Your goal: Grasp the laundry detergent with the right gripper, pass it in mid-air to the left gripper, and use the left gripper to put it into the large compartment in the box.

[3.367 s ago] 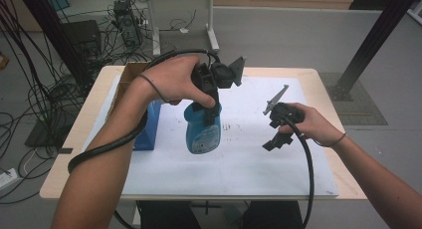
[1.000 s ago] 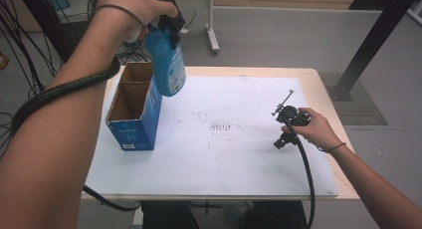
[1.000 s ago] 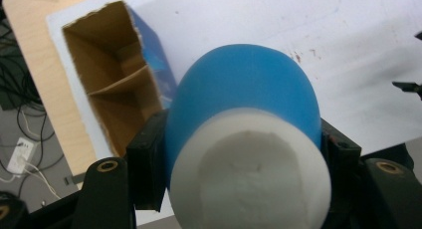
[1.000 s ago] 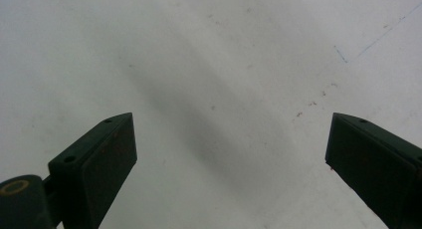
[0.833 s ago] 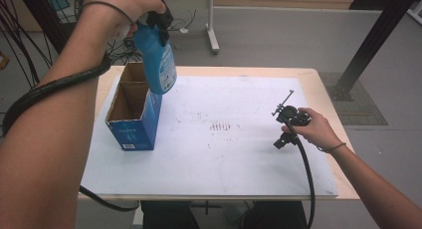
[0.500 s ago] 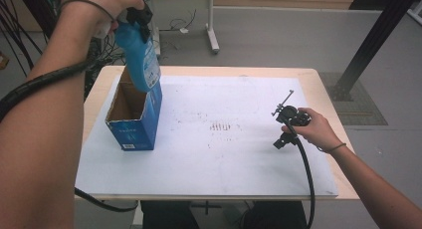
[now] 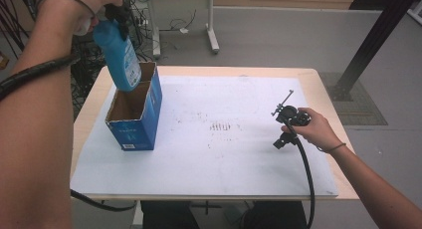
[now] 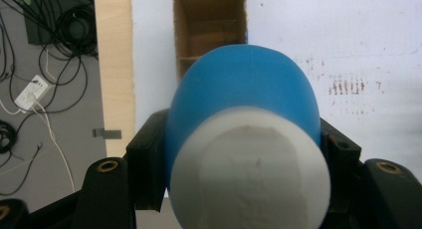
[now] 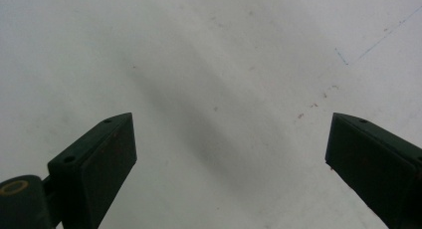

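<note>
Now the left gripper (image 7: 113,12) is up high at the back left of the table (image 7: 318,84). It pinches a blue bottle (image 7: 119,55) near the bottle's white top, and its two black jaws press on both sides of the bottle. The bottle hangs down with its bottom end just over the open top of a blue cardboard box (image 7: 135,112). In the left gripper view, the bottle (image 8: 244,119) is big and round in front, and the brown inside of the box (image 8: 209,30) sits right behind it. The box stands on a white sheet (image 7: 209,159) near the left side of the table. The right gripper (image 7: 287,125) is low on the right side, just over the sheet. Its jaws are spread wide apart with nothing between them.
</note>
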`<state>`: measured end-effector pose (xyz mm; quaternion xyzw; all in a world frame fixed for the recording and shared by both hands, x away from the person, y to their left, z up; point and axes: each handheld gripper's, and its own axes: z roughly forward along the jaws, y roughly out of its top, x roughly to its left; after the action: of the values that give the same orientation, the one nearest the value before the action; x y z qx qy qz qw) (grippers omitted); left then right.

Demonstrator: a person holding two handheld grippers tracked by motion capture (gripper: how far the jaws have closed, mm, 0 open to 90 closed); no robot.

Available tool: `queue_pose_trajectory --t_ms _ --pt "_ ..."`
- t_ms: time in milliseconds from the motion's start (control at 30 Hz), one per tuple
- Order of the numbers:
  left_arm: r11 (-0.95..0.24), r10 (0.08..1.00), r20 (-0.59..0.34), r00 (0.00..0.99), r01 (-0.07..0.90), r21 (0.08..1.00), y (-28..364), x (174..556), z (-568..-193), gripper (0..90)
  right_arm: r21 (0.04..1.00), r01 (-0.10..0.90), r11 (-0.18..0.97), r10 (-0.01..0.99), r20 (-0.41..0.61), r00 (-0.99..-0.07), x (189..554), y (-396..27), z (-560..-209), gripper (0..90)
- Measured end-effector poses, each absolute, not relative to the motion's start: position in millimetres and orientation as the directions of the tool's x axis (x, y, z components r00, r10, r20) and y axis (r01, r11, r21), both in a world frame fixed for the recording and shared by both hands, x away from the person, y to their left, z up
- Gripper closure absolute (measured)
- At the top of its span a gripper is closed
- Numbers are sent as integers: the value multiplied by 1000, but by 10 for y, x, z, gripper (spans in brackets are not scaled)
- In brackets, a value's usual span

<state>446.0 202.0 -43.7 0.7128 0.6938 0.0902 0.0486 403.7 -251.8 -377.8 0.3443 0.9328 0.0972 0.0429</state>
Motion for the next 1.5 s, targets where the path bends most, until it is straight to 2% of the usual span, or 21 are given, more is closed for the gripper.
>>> queue_pose_trajectory --t_ms 267,733,1500 --pt "-2 998 62 -10 981 192 2136 4456 -470 373 212 638 740 655 -14 -756 4039 -2519 -3776 57" --pt "-3 998 67 -8 989 150 2169 4504 -716 373 210 636 742 651 -2 -759 4044 -2509 -3801 57" --pt "-22 998 55 20 999 47 2145 4627 -1371 374 206 640 740 652 14 -758 4045 -2480 -3840 55"
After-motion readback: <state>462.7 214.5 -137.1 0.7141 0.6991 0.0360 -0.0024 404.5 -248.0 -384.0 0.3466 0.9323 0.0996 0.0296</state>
